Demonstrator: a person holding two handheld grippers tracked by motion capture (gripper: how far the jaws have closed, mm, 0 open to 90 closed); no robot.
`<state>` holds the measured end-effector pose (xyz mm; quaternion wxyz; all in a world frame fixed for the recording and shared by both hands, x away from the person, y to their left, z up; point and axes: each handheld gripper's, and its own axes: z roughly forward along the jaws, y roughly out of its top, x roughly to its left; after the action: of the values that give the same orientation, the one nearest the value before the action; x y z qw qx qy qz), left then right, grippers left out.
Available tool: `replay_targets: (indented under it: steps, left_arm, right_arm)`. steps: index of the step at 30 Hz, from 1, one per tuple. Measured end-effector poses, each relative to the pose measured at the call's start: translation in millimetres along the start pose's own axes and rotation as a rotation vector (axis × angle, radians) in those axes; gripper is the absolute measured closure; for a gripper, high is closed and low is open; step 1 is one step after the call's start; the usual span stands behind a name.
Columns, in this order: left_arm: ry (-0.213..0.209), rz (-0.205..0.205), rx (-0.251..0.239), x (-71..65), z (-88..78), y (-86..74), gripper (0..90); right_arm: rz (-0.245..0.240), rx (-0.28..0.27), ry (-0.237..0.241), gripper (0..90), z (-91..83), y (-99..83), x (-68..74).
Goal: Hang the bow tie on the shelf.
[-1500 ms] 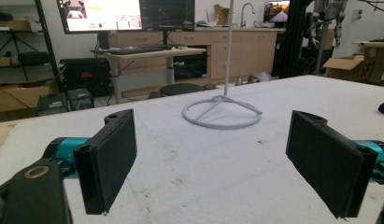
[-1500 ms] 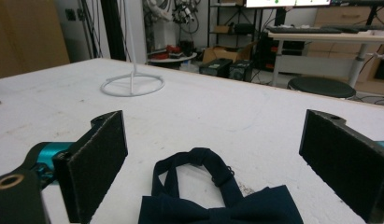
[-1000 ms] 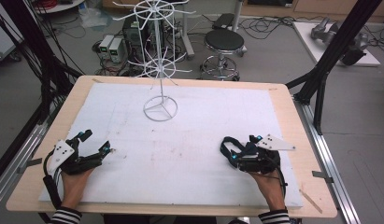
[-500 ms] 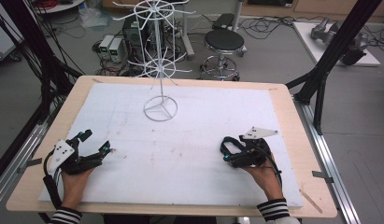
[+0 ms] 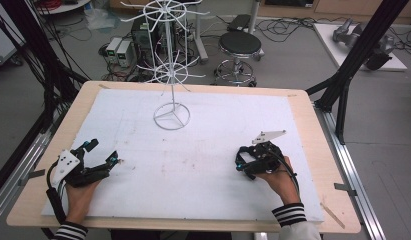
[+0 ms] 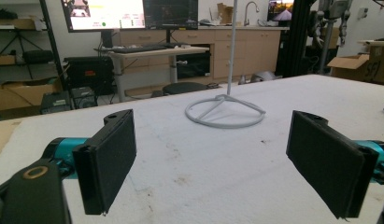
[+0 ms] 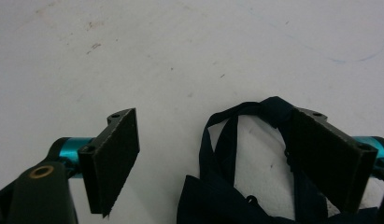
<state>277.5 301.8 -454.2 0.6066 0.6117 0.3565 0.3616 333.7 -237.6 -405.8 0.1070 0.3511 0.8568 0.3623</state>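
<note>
Right gripper (image 5: pixel 241 162) now farther up the table; jaws slightly narrower, perhaps around dark strap (image 7: pixel 236 140)

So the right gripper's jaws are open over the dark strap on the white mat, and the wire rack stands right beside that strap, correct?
Not quite. The right gripper does have its jaws open over the dark strap, and they have just been closing, but the wire rack stands apart from it, near the far edge of the white mat. The high view shows this.

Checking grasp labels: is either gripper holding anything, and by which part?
Nothing is gripped. The right gripper, jaws just closing, straddles a dark strap loop without pinching it. The left gripper stands open over bare foam.
</note>
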Motion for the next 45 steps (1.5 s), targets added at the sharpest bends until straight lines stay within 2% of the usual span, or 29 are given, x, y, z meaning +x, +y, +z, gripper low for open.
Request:
replay_targets:
  steps: [5, 8, 11, 14, 19, 22, 25, 28, 33, 37, 45]
  left_arm:
    - [0.0, 0.0, 0.001, 0.0, 0.0, 0.1, 16.4]
    - [0.001, 0.002, 0.002, 0.0, 0.0, 0.1, 16.4]
    - [0.001, 0.006, 0.004, -0.3, 0.2, 0.2, 16.4]
    - [0.001, 0.005, 0.004, -0.3, 0.2, 0.2, 16.4]
    - [0.002, 0.007, 0.006, -0.3, 0.3, 0.2, 16.4]
    - [0.002, 0.007, 0.007, 0.0, 0.2, 0.2, 16.4]
    - [0.002, 0.008, 0.007, -0.1, 0.2, 0.2, 16.4]
    - [0.003, 0.007, 0.007, -0.2, 0.3, 0.2, 16.4]
    - [0.003, 0.007, 0.007, -0.4, 0.3, 0.3, 16.4]
    - [0.003, 0.007, 0.005, -0.3, 0.4, 0.2, 16.4]
    - [0.004, 0.007, 0.007, -0.3, 0.4, 0.3, 16.4]
  right_arm:
    - [0.022, 0.041, 0.005, 19.8, 3.4, 2.9, -0.8]
    - [0.032, 0.099, 0.014, 26.4, 7.1, 7.5, -2.0]
    - [0.03, 0.115, 0.024, 29.2, 9.2, 9.8, -2.6]
    - [0.033, 0.176, 0.024, 32.5, 14.3, 14.2, -2.1]
    - [0.034, 0.202, 0.022, 35.5, 18.8, 17.3, -2.9]
    - [0.031, 0.237, 0.011, 38.9, 22.1, 19.4, -3.1]
    - [0.037, 0.242, 0.012, 41.0, 22.5, 20.2, -4.2]
    - [0.031, 0.283, 0.011, 44.9, 24.9, 22.7, -5.4]
    - [0.045, 0.283, 0.013, 46.9, 26.6, 25.3, -6.2]
    - [0.04, 0.318, 0.002, 49.9, 31.0, 24.8, -6.7]
    - [0.042, 0.343, -0.005, 59.1, 33.0, 23.9, -8.5]
